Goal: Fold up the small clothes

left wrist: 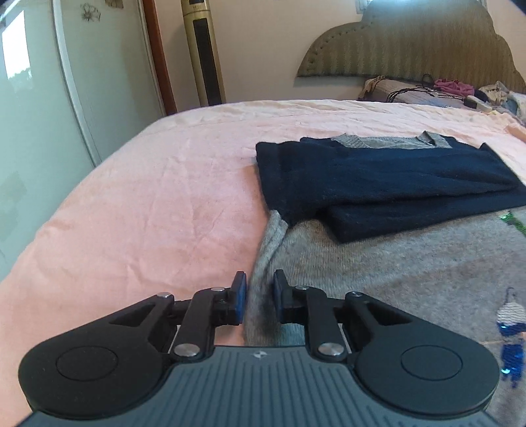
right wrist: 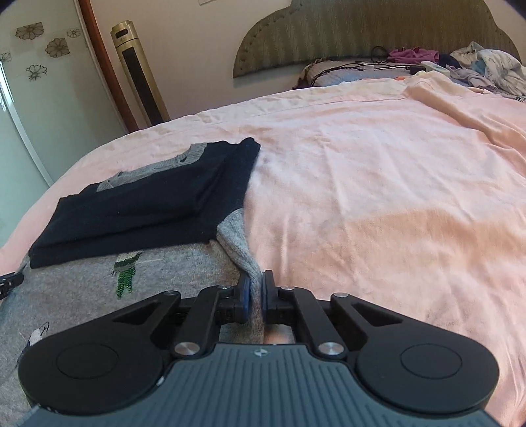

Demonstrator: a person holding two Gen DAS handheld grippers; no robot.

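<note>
A small grey sweater (left wrist: 378, 259) with navy sleeves lies on the pink bedsheet (left wrist: 148, 197). Its navy sleeves (left wrist: 378, 184) are folded across the upper body. It also shows in the right wrist view (right wrist: 82, 279), with the navy part (right wrist: 148, 203) on top. My left gripper (left wrist: 259, 295) is slightly open, its jaws on either side of the sweater's left edge. My right gripper (right wrist: 256, 292) is shut on the sweater's right edge, pinching a grey fold.
The bed's pink sheet (right wrist: 378, 180) spreads wide to the right. A padded headboard (right wrist: 378, 29), a pillow and a pile of clothes and cables (right wrist: 460, 65) are at the far end. A tower fan (right wrist: 141, 72) and a wardrobe door (left wrist: 49, 98) stand to the left.
</note>
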